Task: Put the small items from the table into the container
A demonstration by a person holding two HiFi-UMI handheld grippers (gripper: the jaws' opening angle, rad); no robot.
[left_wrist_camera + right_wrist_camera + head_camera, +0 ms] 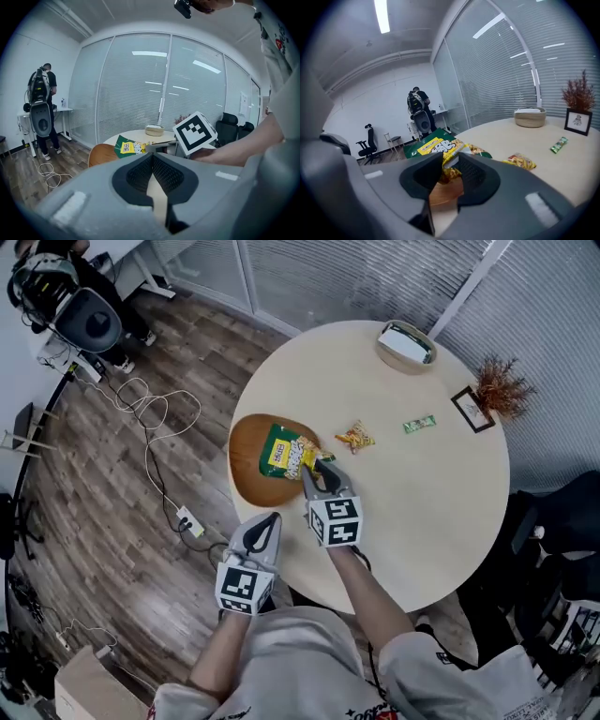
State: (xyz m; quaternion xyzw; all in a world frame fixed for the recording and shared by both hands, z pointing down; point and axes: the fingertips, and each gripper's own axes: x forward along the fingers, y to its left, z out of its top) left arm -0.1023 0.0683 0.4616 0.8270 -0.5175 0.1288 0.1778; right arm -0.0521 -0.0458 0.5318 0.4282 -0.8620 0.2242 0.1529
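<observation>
Because the packet [284,452] is nipped edge-only by right gripper [317,467] jaws, slippage beside the tray [246,465] is risked; left gripper [267,521] closed, empty.

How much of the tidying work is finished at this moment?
Nothing looks finished yet. In hand: the right tongs grip the green-yellow snack bag over the wooden tray. To do: the orange packet and the green packet lie on the table.

Green-yellow snack bag [284,450] over brown wooden tray [246,470], corner pinched in right gripper [317,468]. Orange packet [355,437] and green bar [419,425] flat on table [422,512], apart.
</observation>
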